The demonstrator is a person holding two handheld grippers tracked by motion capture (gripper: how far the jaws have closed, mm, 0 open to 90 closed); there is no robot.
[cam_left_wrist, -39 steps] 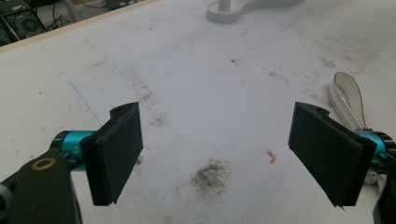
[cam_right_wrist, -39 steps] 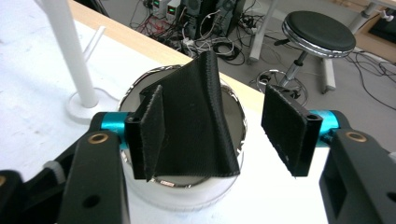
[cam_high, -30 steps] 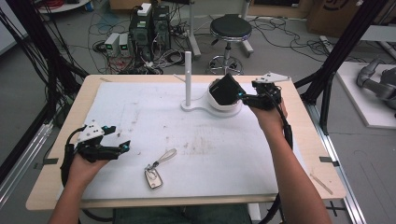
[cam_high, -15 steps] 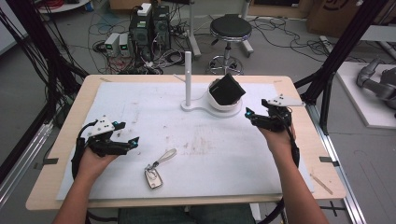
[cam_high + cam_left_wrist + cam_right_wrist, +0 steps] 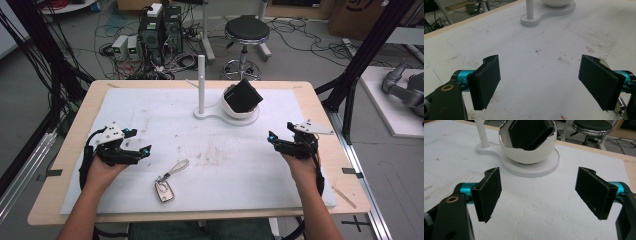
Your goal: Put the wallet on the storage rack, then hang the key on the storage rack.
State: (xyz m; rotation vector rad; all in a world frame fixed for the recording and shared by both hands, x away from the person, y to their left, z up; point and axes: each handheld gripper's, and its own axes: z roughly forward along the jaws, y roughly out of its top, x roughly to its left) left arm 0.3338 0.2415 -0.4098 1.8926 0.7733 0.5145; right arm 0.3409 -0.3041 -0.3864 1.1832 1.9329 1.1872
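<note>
One key fob (image 5: 164, 189) lies by the left gripper (image 5: 135, 151) from above.

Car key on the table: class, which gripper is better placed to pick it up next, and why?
Left. The left gripper hovers open beside the car key, which lies just to its right. The right gripper, also open, is across the table, nearer the white bowl.

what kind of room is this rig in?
Most likely a robotics or data-collection lab, not a home. Desktop computers sit on the floor amid loose cables, a black frame surrounds the wooden table, and a grey robot arm lies at the right.
</note>
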